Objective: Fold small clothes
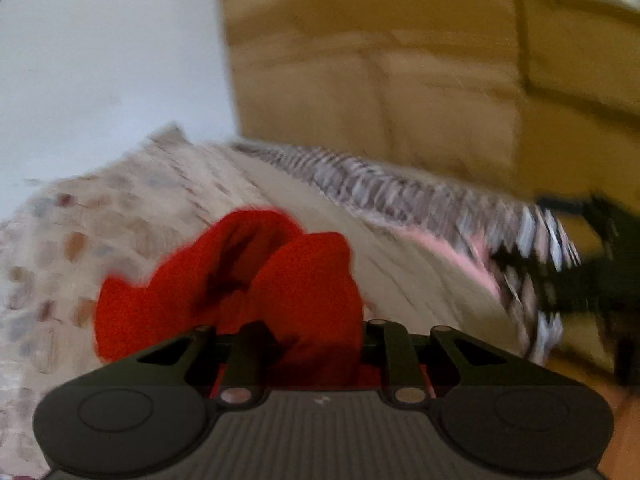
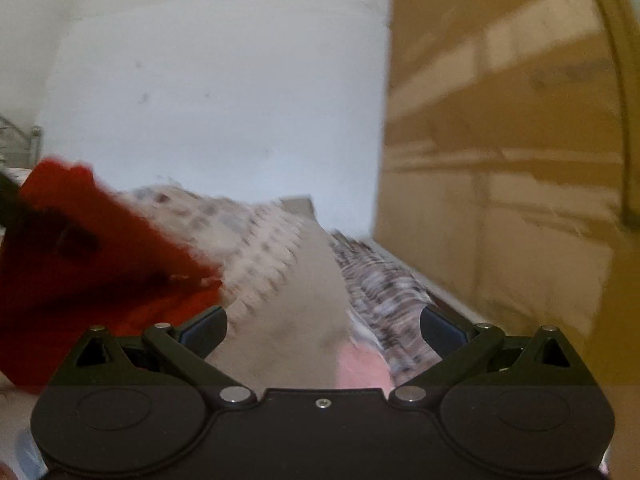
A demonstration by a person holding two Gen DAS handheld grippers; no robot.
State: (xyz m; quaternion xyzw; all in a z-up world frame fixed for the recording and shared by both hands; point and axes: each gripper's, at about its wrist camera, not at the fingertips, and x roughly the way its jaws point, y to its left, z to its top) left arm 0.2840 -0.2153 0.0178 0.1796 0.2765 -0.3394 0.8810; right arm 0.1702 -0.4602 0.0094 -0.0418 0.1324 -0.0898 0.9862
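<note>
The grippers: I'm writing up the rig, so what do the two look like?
Both are matte black plastic: a wide body with two round raised discs, angled linkage arms and silver pivot pins. The right gripper has dark blue finger pads; the left gripper body is ribbed. No cables or sleeves show.

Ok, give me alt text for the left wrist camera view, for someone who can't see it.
The left gripper is shut on a bunched red garment, held above a bed with a patterned cover. A white wall and wooden wardrobe stand behind; the image is motion-blurred.
</note>
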